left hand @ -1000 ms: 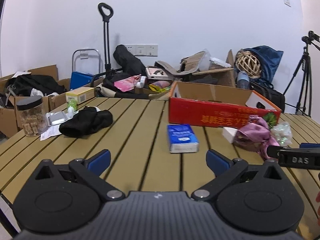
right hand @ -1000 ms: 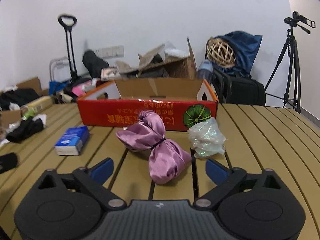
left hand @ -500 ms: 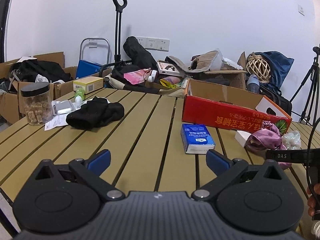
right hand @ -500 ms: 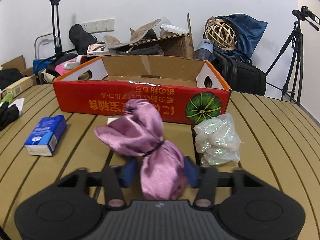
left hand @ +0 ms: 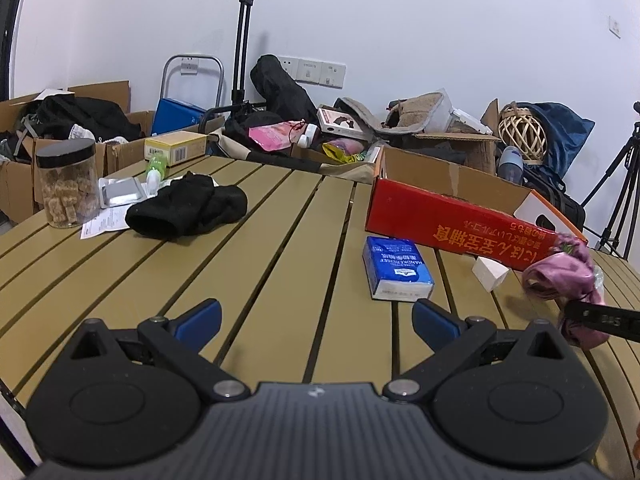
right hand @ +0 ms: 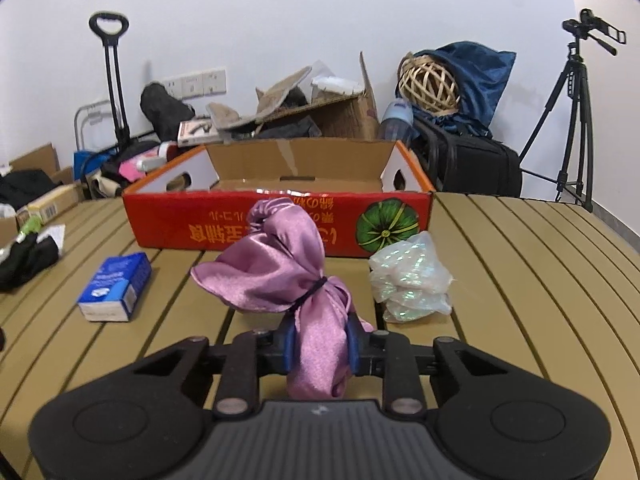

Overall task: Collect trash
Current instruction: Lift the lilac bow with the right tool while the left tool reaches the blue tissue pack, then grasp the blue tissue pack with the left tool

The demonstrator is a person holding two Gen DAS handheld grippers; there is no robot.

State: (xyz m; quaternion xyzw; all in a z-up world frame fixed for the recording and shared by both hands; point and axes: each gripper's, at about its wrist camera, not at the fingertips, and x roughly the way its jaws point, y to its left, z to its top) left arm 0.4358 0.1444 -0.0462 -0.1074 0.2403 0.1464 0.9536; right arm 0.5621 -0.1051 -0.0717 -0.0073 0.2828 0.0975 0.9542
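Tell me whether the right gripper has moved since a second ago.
Yes. The right gripper moved forward toward the red box and shut on the purple cloth, which it earlier faced open.

Low tabletop wrist views, shared red box [left hand: 460,220]

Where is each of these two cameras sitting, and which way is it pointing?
Left wrist: behind the open left gripper, facing across the slatted table toward the black cloth and wall clutter.
Right wrist: behind the right gripper, shut on the purple satin bundle, facing the red box.
Shared: bundle, box, blue tissue pack.
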